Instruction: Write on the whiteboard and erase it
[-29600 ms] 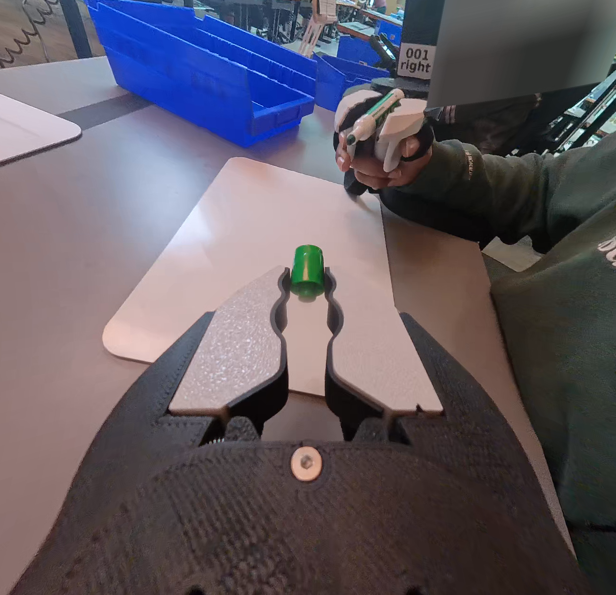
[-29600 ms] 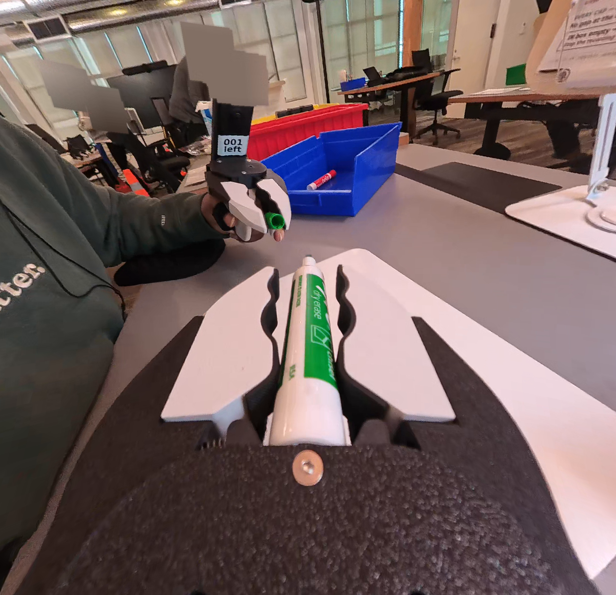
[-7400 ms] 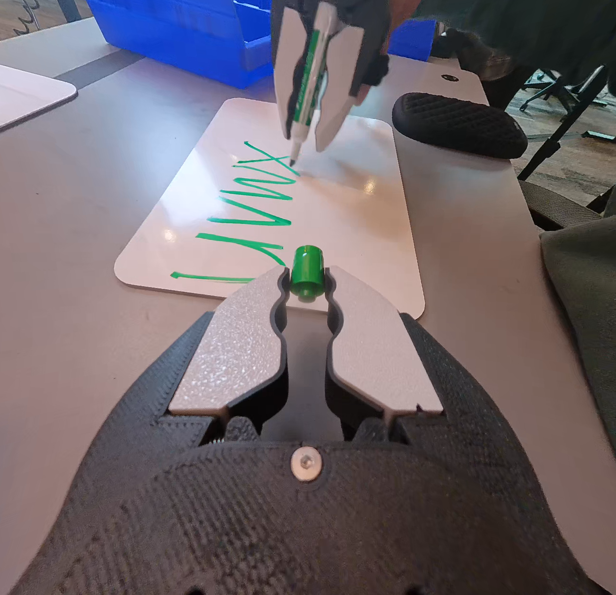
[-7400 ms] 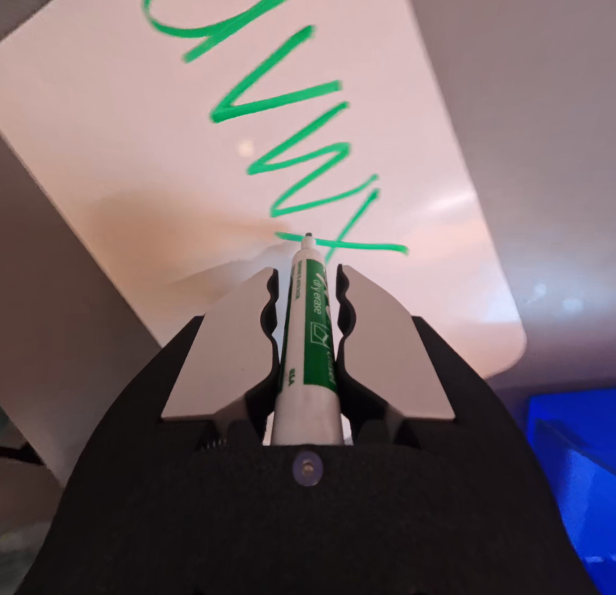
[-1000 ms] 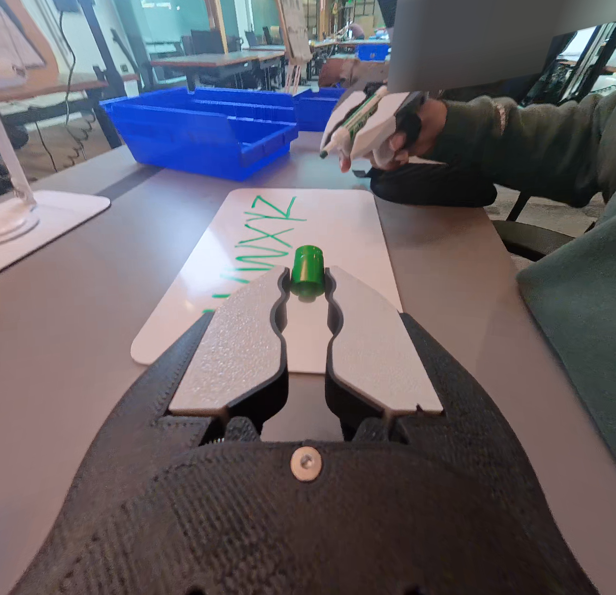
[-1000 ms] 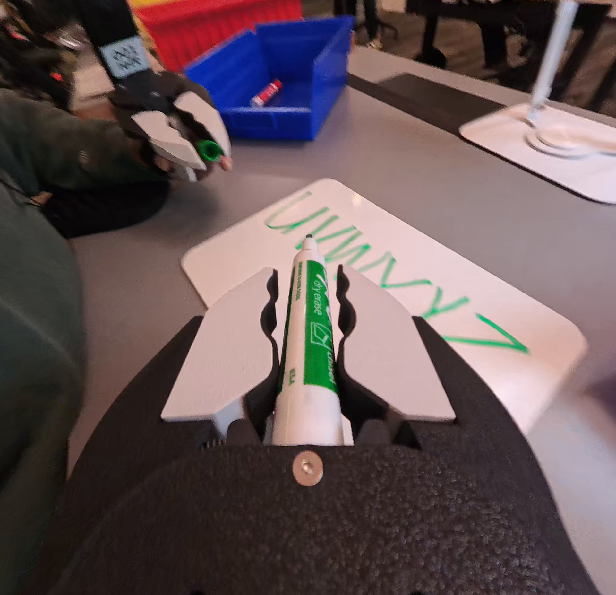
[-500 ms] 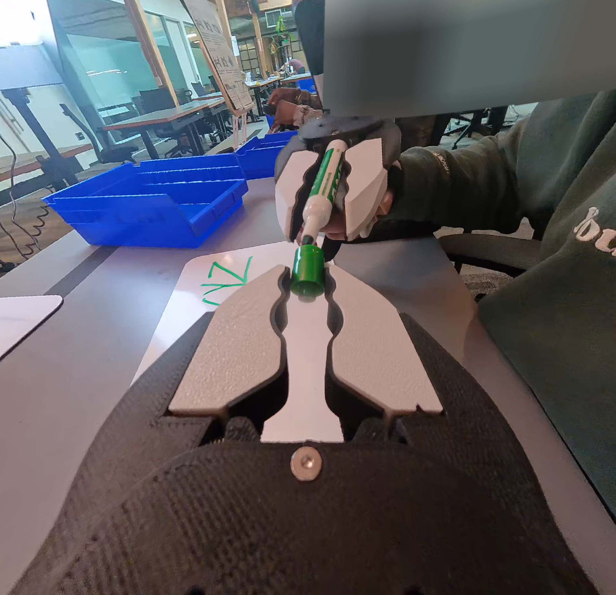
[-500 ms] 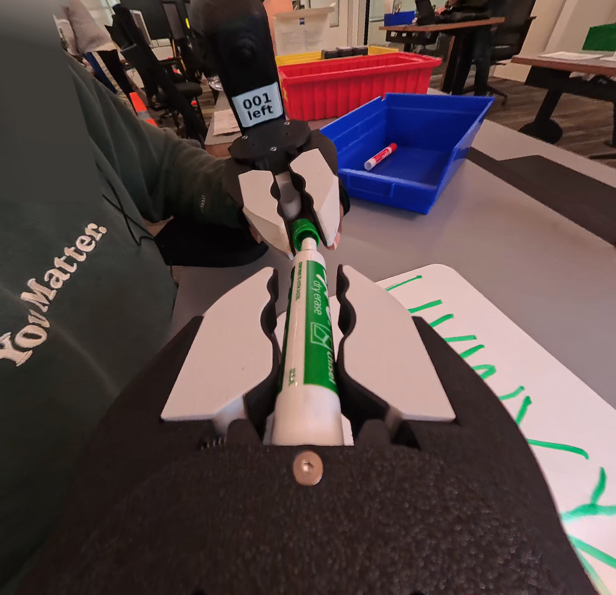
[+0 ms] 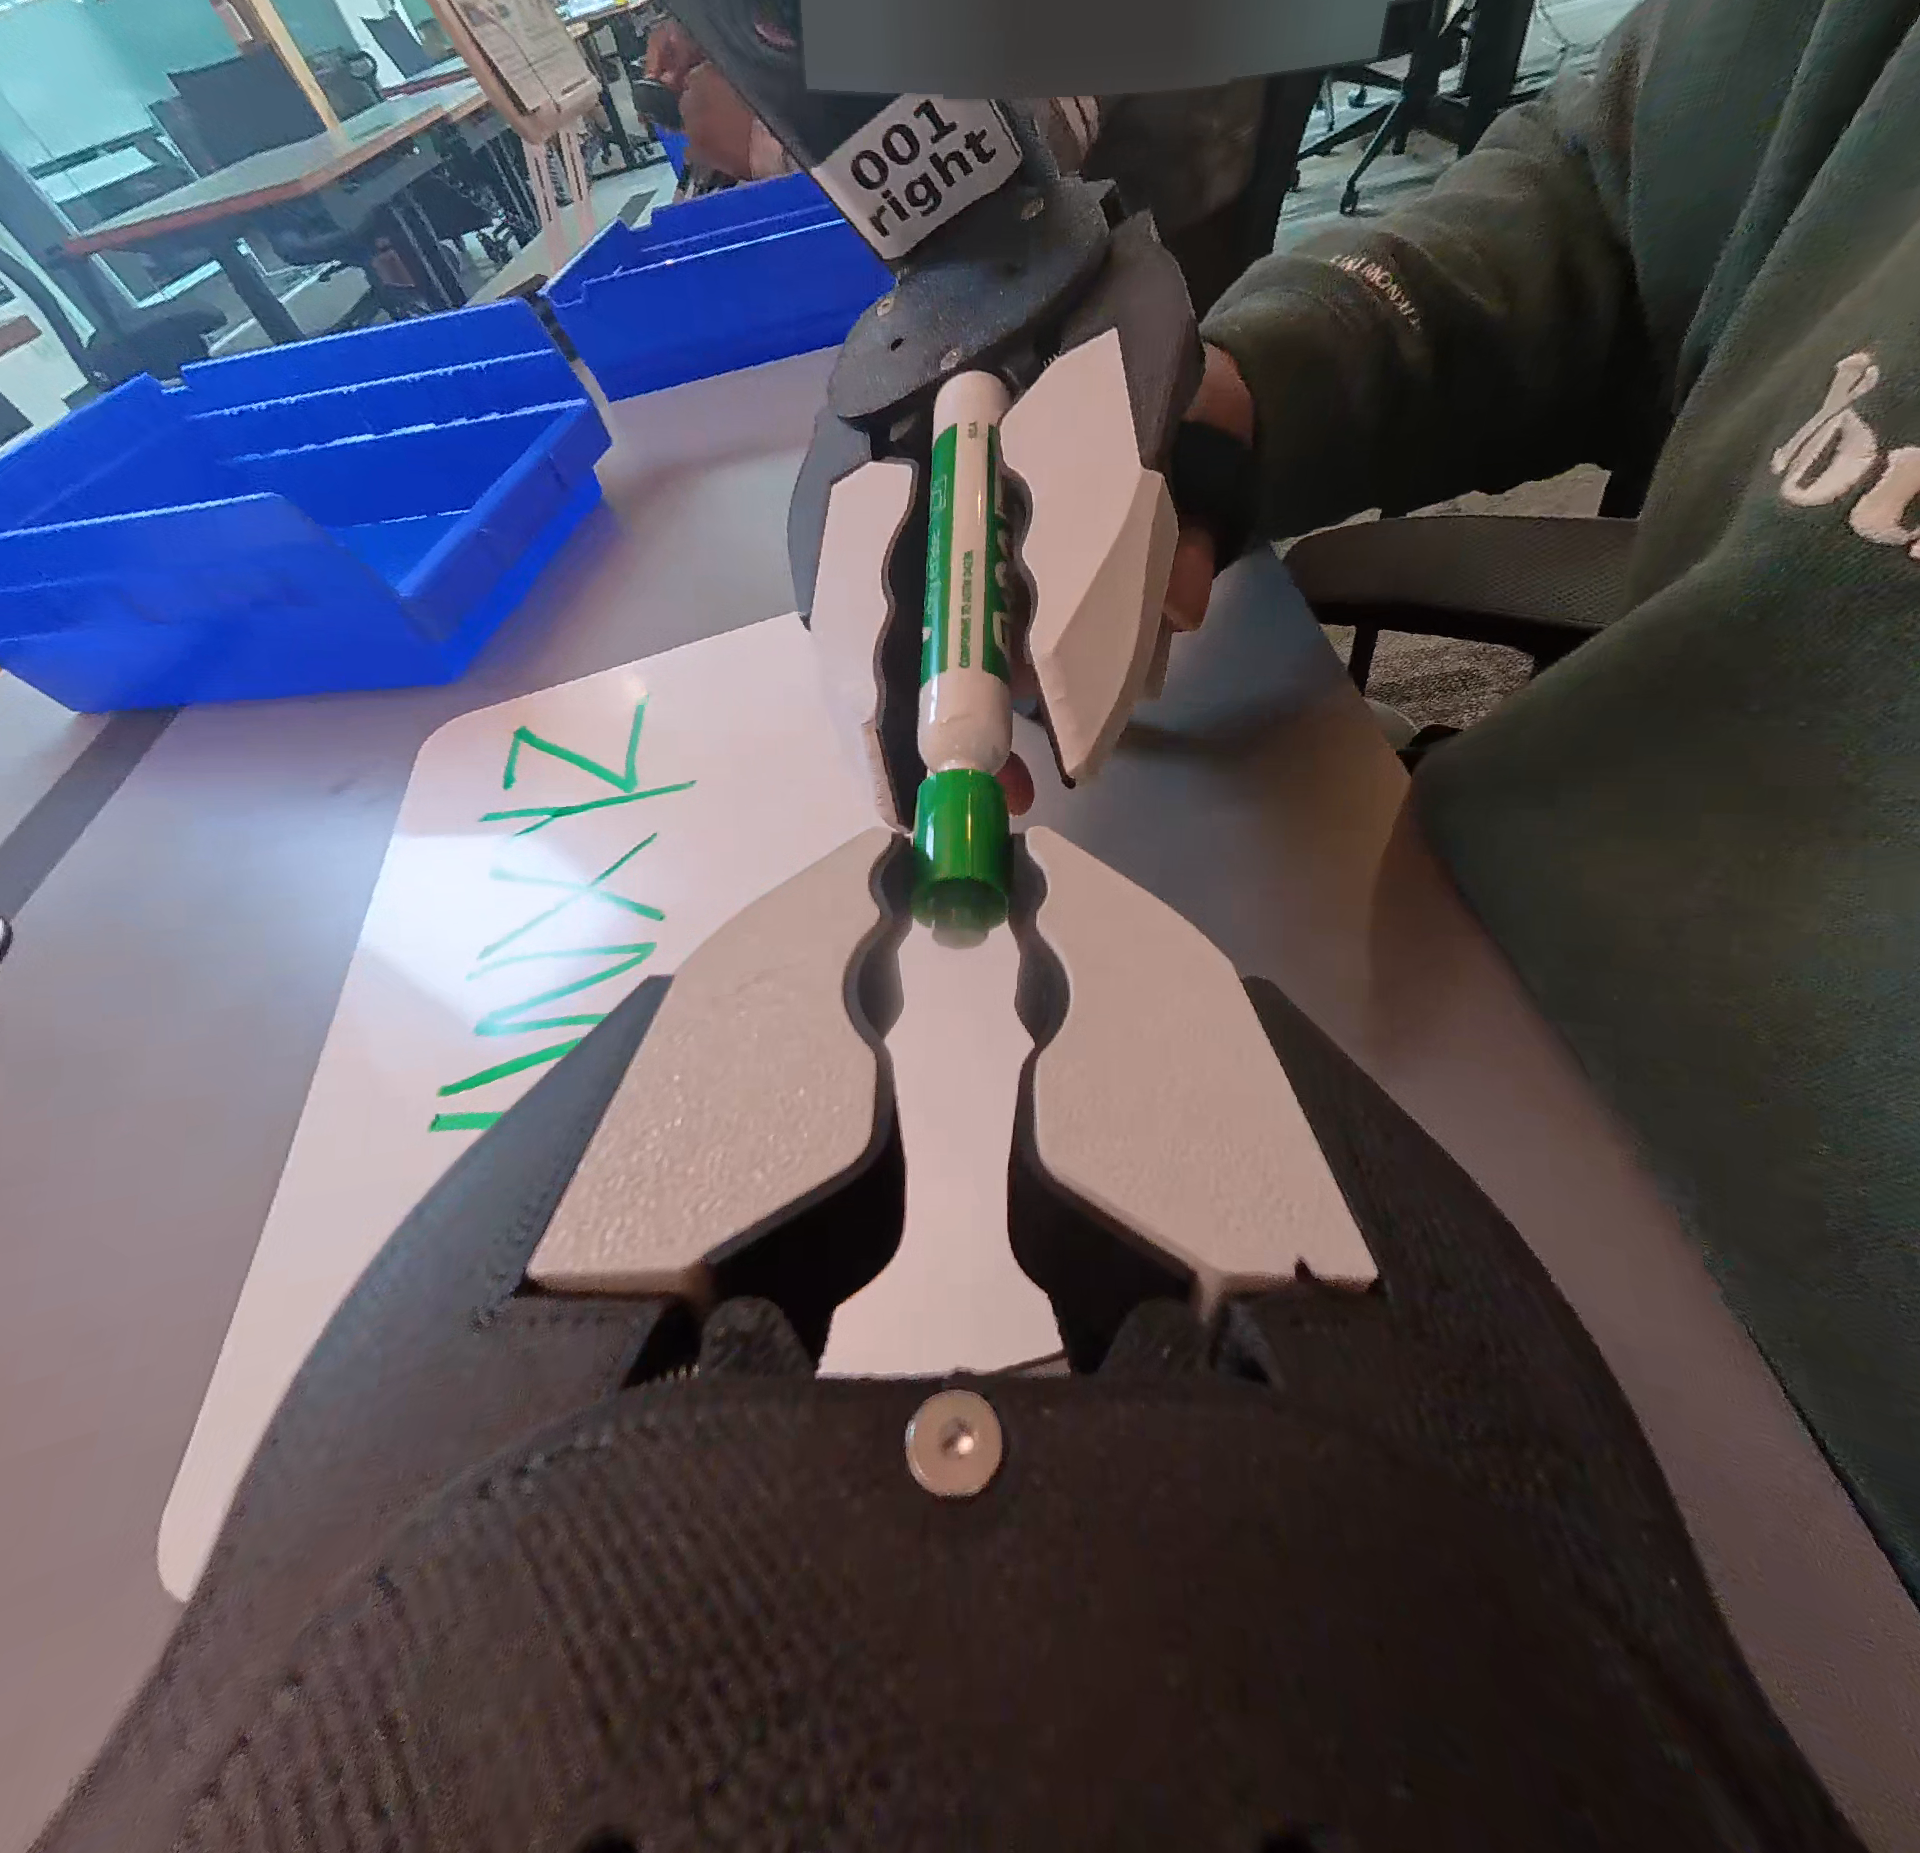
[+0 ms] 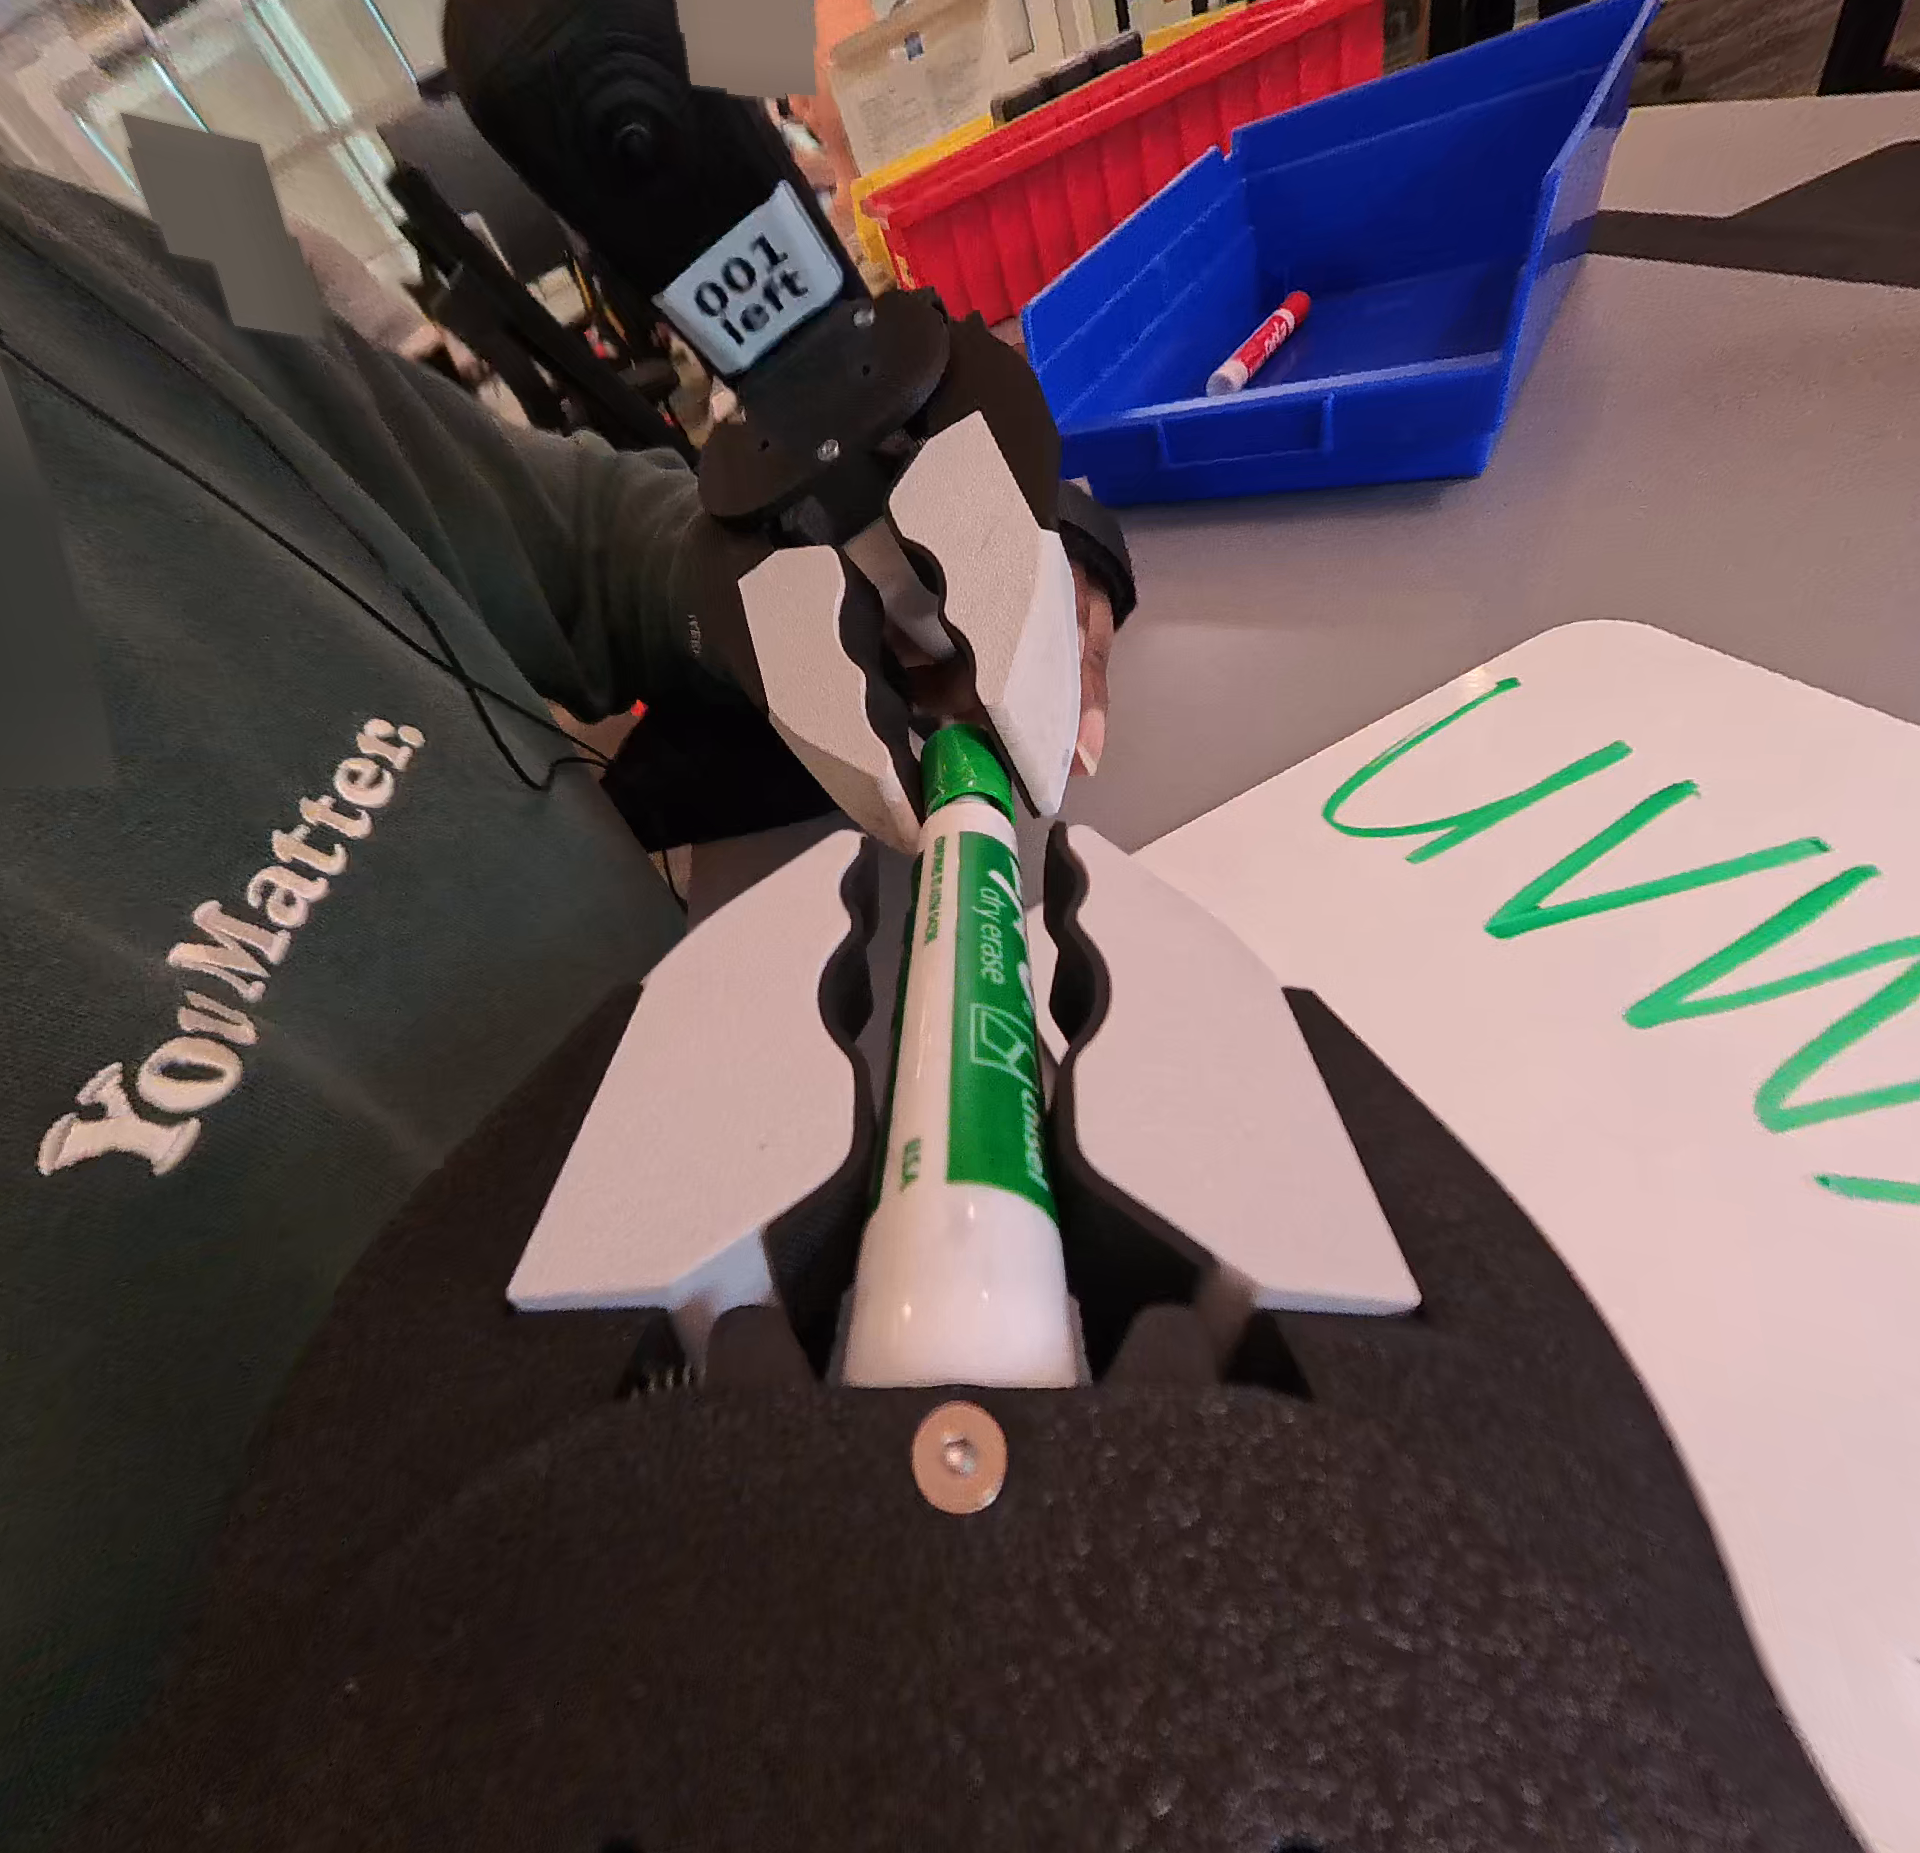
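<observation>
Two tongs meet nose to nose over the near end of the whiteboard (image 9: 748,723). From the left wrist view, the left tongs (image 9: 958,873) pinch a green marker cap (image 9: 960,847) at their very tips, and the cap sits on the end of the green-and-white marker (image 9: 961,577). The right tongs (image 9: 977,754) point back toward the camera, pinching the marker barrel lengthwise between their white fingers (image 9: 1086,556). The whiteboard lies flat on the grey worktop (image 9: 135,1024) and carries green handwriting (image 9: 566,910) along its left part. A blue bin (image 9: 312,546) stands behind it, and a dark green sleeve (image 9: 1475,349) enters from the right.

From the right wrist view, the right tongs (image 10: 961,847) clamp the marker (image 10: 971,1076), whose capped end reaches into the left tongs (image 10: 961,785) just ahead. Green handwriting (image 10: 1662,920) crosses the whiteboard (image 10: 1558,1232) on the right. Farther back a blue bin (image 10: 1299,442) holds a red marker (image 10: 1259,341), with a red bin (image 10: 1091,193) beyond it.
</observation>
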`<control>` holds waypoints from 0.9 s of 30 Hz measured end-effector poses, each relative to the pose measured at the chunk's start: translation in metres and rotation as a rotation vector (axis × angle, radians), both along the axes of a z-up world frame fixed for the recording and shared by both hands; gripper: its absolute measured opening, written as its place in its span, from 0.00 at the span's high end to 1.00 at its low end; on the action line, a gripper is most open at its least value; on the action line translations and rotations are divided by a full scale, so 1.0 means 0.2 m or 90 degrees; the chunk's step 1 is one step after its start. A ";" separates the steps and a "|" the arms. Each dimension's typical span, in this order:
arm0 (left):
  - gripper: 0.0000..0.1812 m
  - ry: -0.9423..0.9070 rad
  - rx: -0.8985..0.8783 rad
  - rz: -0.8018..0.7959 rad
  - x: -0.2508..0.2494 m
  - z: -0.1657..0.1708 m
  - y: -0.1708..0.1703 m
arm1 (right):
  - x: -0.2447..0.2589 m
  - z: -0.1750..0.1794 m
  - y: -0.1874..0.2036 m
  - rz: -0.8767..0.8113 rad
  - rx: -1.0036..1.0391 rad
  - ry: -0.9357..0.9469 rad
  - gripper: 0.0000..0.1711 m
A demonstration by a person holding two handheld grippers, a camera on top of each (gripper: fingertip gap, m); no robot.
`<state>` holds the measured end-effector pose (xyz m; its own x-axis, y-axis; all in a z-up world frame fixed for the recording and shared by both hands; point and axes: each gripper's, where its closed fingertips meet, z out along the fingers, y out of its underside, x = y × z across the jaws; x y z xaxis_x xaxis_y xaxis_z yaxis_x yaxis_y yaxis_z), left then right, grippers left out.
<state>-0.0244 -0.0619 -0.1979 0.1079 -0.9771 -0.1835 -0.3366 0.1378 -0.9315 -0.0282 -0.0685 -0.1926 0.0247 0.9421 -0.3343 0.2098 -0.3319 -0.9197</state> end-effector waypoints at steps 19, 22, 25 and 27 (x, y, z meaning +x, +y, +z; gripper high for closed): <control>0.89 0.000 -0.037 -0.037 0.00 0.01 0.01 | 0.15 0.02 0.07 -0.016 0.306 -0.219 0.81; 0.89 0.030 -0.039 -0.027 0.01 -0.06 0.02 | 0.17 -0.10 0.08 0.021 0.361 -0.333 0.90; 0.89 0.015 -0.070 -0.010 0.01 -0.07 0.05 | 0.15 -0.16 0.11 0.023 0.352 -0.352 0.90; 0.88 -0.024 -0.078 0.052 -0.01 -0.05 0.13 | 0.17 -0.14 0.18 -0.009 0.309 -0.328 0.90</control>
